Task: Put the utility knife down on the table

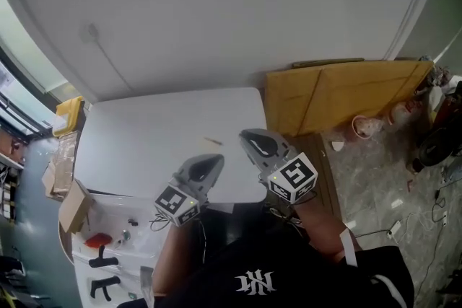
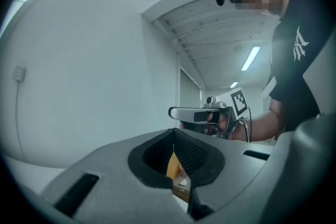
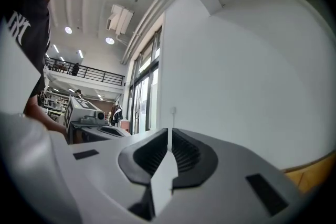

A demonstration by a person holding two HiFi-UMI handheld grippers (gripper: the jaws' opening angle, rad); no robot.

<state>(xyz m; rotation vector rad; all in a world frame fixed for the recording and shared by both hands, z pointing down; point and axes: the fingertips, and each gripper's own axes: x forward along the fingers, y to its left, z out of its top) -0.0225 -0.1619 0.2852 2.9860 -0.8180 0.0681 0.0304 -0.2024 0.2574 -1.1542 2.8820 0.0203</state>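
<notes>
A person in a black shirt holds two grey plastic grippers level above a table. The left gripper has its ribbed black fingers pressed together, holding nothing. The right gripper shows fingers nearly touching with a hairline slit between them, also empty. Below, on the smooth white table, a slim pale object, probably the utility knife, lies flat and apart from both. The put-down looks finished; the next move only calls for keeping clear. Flat brown cardboard stands beyond the table's right edge.
</notes>
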